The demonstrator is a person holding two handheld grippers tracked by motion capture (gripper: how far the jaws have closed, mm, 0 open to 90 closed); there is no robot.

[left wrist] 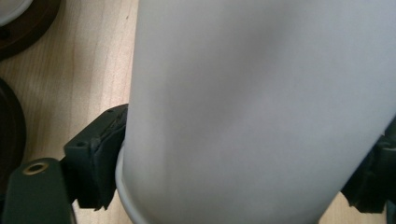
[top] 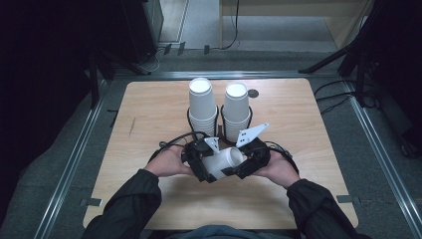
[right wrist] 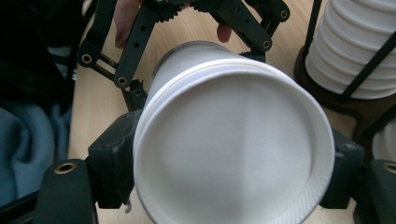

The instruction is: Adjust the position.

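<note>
A white paper cup (top: pixel 222 162) is held on its side above the near middle of the wooden bench (top: pixel 149 109), between the two tongs. In the right gripper view two nested rims show at the end nearer that camera, so the item may be more than one cup; this cannot be settled.

Left tongs (top: pixel 201 162): clenched on the cup. The left gripper view shows black pads (left wrist: pixel 100 163) pressed against the cup wall on either side, close to a rolled rim.

Right tongs (top: pixel 249 162): grasping the same cup at its other end. The right gripper view shows its pads (right wrist: pixel 116 163) bearing on both sides of the wide end, with the flat white base facing the camera.

Behind the cup, toward the far edge of the bench, two stacks of white cups stand upright and side by side in dark wire holders, the left stack (top: pixel 202 107) and the right stack (top: pixel 236 107). The held cup is apart from both.
</note>
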